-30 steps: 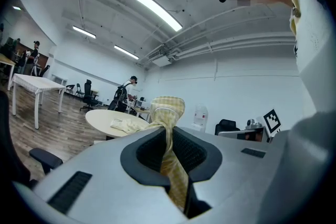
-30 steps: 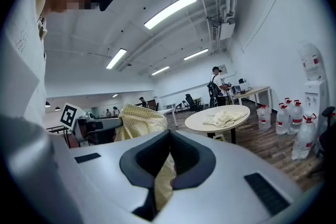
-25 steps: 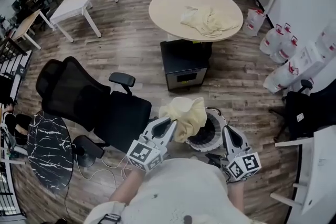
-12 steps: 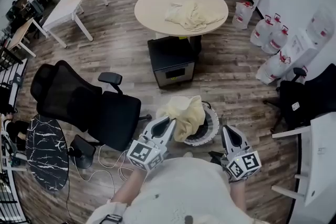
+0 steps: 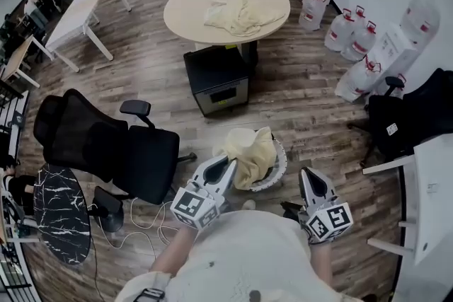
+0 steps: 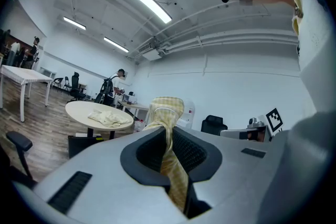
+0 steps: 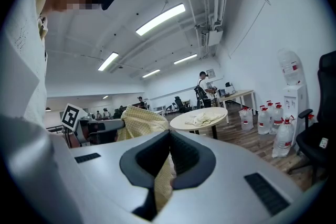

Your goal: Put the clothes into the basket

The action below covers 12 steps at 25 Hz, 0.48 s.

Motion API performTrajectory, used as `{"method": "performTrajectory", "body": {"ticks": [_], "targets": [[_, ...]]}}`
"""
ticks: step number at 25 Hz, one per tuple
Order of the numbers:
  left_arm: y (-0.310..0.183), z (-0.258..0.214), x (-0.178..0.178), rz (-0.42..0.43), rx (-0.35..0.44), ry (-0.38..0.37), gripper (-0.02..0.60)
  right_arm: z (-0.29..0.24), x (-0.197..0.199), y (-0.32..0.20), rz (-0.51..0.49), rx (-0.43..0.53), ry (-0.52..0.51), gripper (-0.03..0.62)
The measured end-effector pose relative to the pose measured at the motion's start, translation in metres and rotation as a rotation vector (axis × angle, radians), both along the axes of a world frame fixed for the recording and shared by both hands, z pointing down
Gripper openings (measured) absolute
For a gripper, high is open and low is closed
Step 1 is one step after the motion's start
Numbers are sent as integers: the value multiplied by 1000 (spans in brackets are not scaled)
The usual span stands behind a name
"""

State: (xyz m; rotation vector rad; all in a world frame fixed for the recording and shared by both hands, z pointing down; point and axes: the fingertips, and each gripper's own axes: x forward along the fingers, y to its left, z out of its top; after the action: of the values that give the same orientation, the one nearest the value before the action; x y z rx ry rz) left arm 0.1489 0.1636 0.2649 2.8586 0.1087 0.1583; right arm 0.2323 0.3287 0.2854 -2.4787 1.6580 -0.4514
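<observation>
The left gripper (image 5: 226, 166) is clamped on a bunched fold of the yellow checked cloth (image 5: 249, 155), which is light, limp and best held there, draping just beyond its tips over the basket (image 5: 278, 167), while the right gripper (image 5: 310, 177), jaws together, appears empty alongside.

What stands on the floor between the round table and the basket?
A black cabinet, seen in the head view, between the round table and the basket.
</observation>
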Motion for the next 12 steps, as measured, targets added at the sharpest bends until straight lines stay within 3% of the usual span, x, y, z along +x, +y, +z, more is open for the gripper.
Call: {"method": "performTrajectory", "body": {"ticks": [12], "targets": [[1,8,40,155,-20,-26,54,2,17,10,144,-21,-6,9]]}}
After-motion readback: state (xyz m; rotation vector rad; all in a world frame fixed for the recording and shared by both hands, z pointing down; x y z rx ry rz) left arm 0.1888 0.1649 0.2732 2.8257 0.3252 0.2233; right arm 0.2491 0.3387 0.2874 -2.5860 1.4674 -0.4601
